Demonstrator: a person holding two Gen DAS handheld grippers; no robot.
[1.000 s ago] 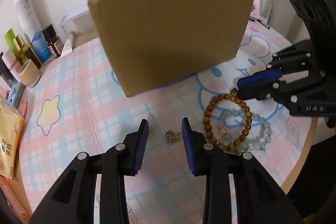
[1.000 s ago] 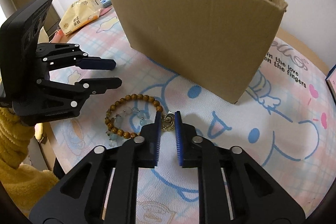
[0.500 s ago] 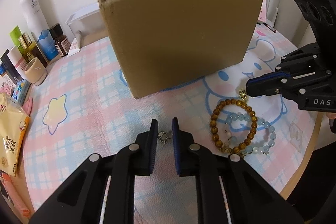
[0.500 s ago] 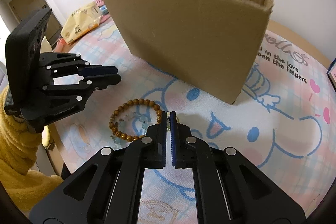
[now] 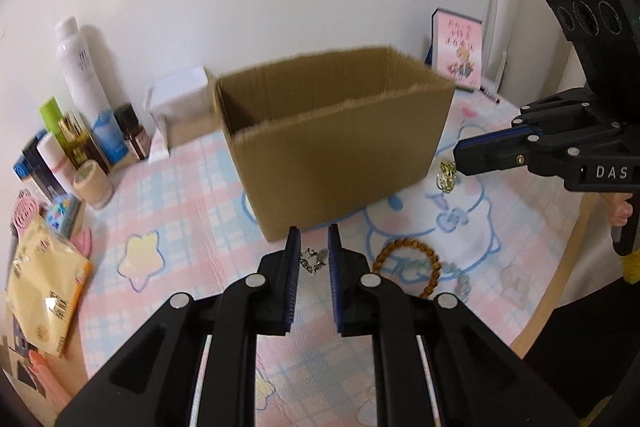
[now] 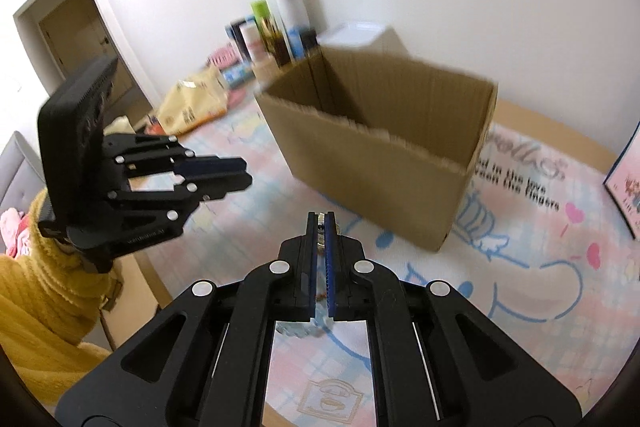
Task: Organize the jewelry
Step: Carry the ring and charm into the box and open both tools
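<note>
A small silver trinket (image 5: pixel 314 259) is pinched between the nearly closed blue pads of the left gripper (image 5: pixel 314 255), in the air just in front of the near wall of the open cardboard box (image 5: pixel 344 151). A gold piece (image 5: pixel 447 175) hangs from the tips of the right gripper (image 5: pixel 456 157), to the right of the box; in the right wrist view the same gripper (image 6: pixel 321 223) is seen fully closed, with the metal piece (image 6: pixel 321 218) caught at the very tips of its pads.

A brown bead bracelet (image 5: pixel 408 267) and a pale bead bracelet (image 5: pixel 460 279) are left lying together on the pink and blue patterned mat (image 5: pixel 192 211), near and to the right of the box. Bottles (image 5: pixel 82 83) are lined up along the wall at the far left.

Both held pieces are judged to be very light, hard and smooth, so they could slip or swing out of a tip grip; a steady, level carry over the box rim is called for. The silver trinket appears to have loose links, which may dangle and snag on the rough cardboard edge. The bracelets are judged to be flexible strings of hard beads; they are best taken across one side of the loop, so that the rest hangs freely below.
</note>
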